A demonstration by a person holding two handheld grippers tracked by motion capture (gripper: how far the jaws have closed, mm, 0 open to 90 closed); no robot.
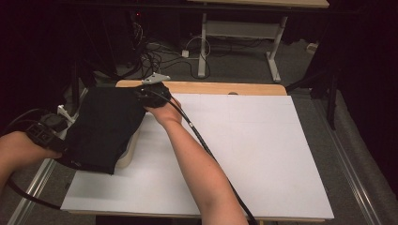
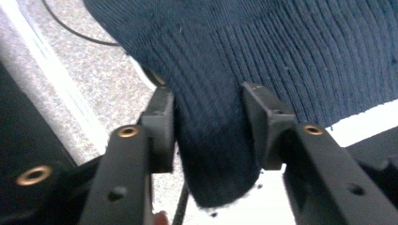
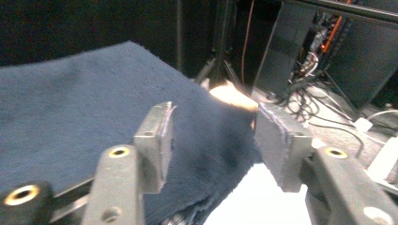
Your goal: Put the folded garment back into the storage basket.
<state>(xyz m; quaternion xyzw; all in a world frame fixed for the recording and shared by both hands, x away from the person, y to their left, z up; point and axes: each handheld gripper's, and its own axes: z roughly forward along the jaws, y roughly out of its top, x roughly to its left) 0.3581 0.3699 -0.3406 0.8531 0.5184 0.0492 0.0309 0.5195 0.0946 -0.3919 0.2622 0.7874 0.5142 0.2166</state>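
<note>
A dark navy knit garment (image 1: pixel 105 126) lies folded at the left edge of the white board (image 1: pixel 244 140), over a cream pad (image 1: pixel 131 149). My left gripper (image 1: pixel 65 151) is at its near left corner. In the left gripper view the ribbed hem (image 2: pixel 211 140) fills the gap of the left gripper (image 2: pixel 209 122), and the cloth hangs slack between the parted pads. My right gripper (image 1: pixel 142 96) is at the garment's far right corner. In the right gripper view the right gripper (image 3: pixel 213 136) stands open; the cloth (image 3: pixel 84 108) lies against the left pad and clear of the right one.
The wooden table edge (image 1: pixel 211 87) runs behind the board. Beyond it are cables (image 1: pixel 155 54) on the floor and another table's legs (image 1: pixel 202 47). A metal rail (image 1: pixel 33 187) runs along the left side. A forearm (image 1: pixel 202 164) crosses the board.
</note>
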